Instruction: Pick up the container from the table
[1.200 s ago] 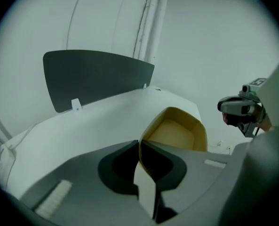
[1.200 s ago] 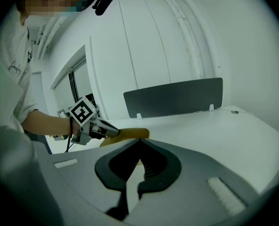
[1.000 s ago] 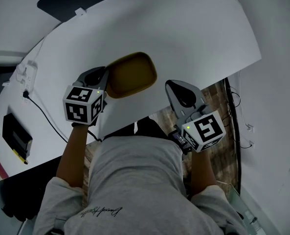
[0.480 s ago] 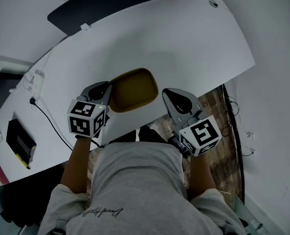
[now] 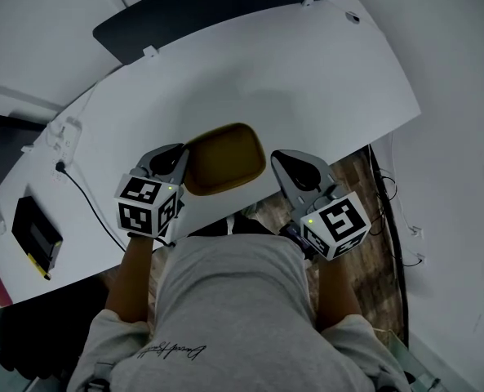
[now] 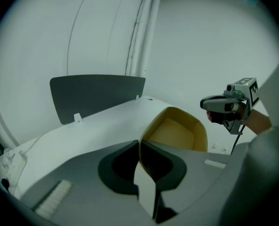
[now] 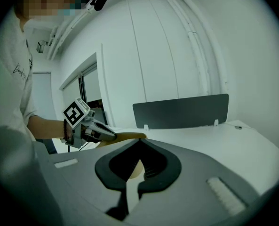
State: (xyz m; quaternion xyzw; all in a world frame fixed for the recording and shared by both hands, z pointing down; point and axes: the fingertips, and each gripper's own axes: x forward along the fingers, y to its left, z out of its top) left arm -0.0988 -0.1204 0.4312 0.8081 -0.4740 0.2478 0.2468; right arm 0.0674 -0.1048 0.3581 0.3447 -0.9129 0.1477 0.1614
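White bench [image 5: 323, 80], smooth and matte, rounded at its corners, with pale walls [image 7: 177, 55] behind. At its near edge, the container [image 5: 225, 158]: a shallow tray of mustard-yellow plastic, rounded-rectangular, thin-walled, sides flaring up from a flat floor, satin rather than glossy. Soft shadow on the white top just beyond the container. Whether the base touches the top: cannot tell.

Left gripper [image 6: 140, 144] clamped on the container's left rim, the thin yellow wall pinched edge-on between two grey jaws, one inside the container and one outside. Ribbed inner face on the jaw inside the container. Rest of the container reaching away from the jaws, ahead and to the right in the left gripper view.

Right gripper [image 5: 281, 157] just right of the container and apart from it, jaws together at the tips with nothing between them. Both grippers moulded in matte grey, teardrop-shaped from above, each backed by a marker cube [image 5: 148, 207] of black-and-white squares.

Well left of the container: a thin black cable [image 5: 86, 198] snaking over the top, a white socket block [image 5: 64, 135], a black boxy device [image 5: 33, 231]. Beyond the container, at the far edge, a dark grey panel [image 5: 217, 6], flat and upright. Right of the container, past the bench, wood-grain floor [image 5: 372, 178]. Nearer than the container, a person's grey shirt [image 5: 225, 300].
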